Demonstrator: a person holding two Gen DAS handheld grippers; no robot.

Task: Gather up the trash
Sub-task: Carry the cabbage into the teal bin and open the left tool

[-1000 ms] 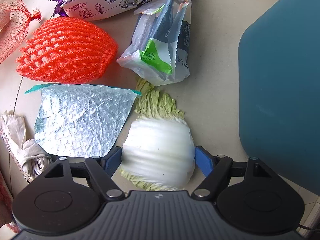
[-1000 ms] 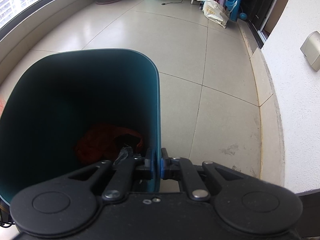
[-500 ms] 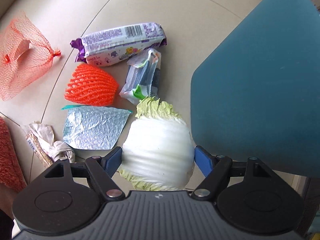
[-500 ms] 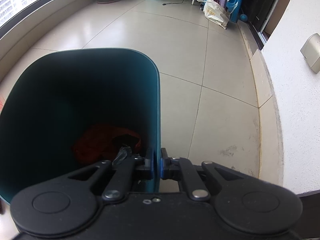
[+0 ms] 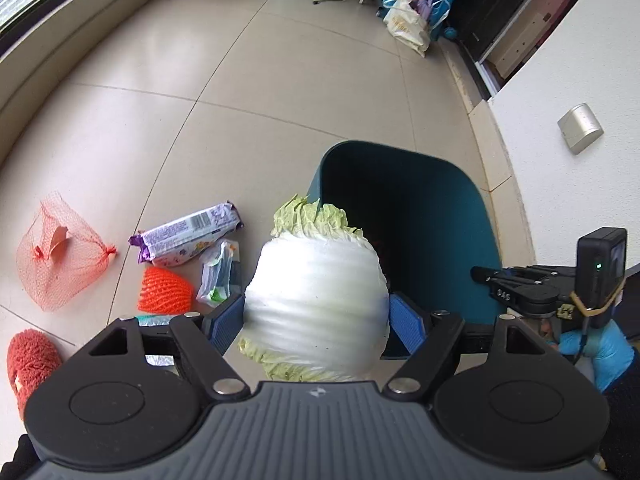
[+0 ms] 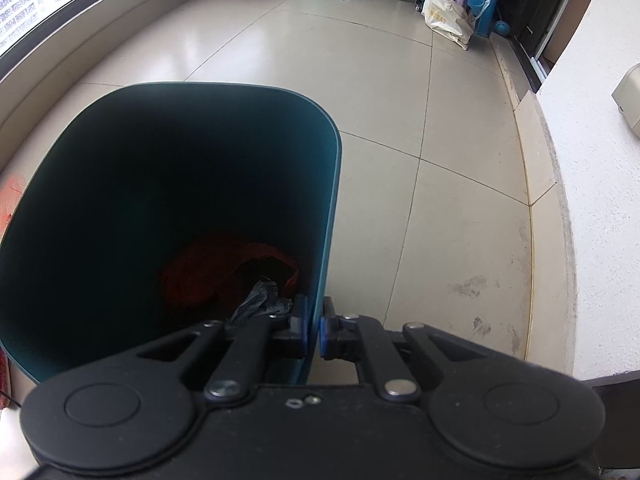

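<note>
My left gripper [image 5: 316, 320] is shut on a white and green cabbage piece [image 5: 316, 300] and holds it in the air at the left rim of the teal bin [image 5: 440, 208]. My right gripper [image 6: 310, 330] is shut on the bin's right wall [image 6: 324, 240] and holds the bin tilted; it also shows in the left wrist view [image 5: 476, 272]. Red trash [image 6: 224, 272] and a crumpled grey wrapper [image 6: 260, 300] lie inside the bin. On the floor left of the bin lie a purple packet [image 5: 188, 236], a clear plastic bag [image 5: 218, 276], an orange foam net [image 5: 166, 292] and a red mesh bag [image 5: 60, 252].
A red fuzzy slipper [image 5: 30, 360] lies at the lower left. A silver bubble sheet [image 5: 156, 320] peeks out behind my left finger. A white wall [image 6: 600, 200] runs along the right. A blue stool and a white bag [image 6: 448, 12] stand far back.
My left gripper has lifted the cabbage piece off the floor and tilted up towards the bin's opening. The right gripper keeps its hold on the bin wall.
</note>
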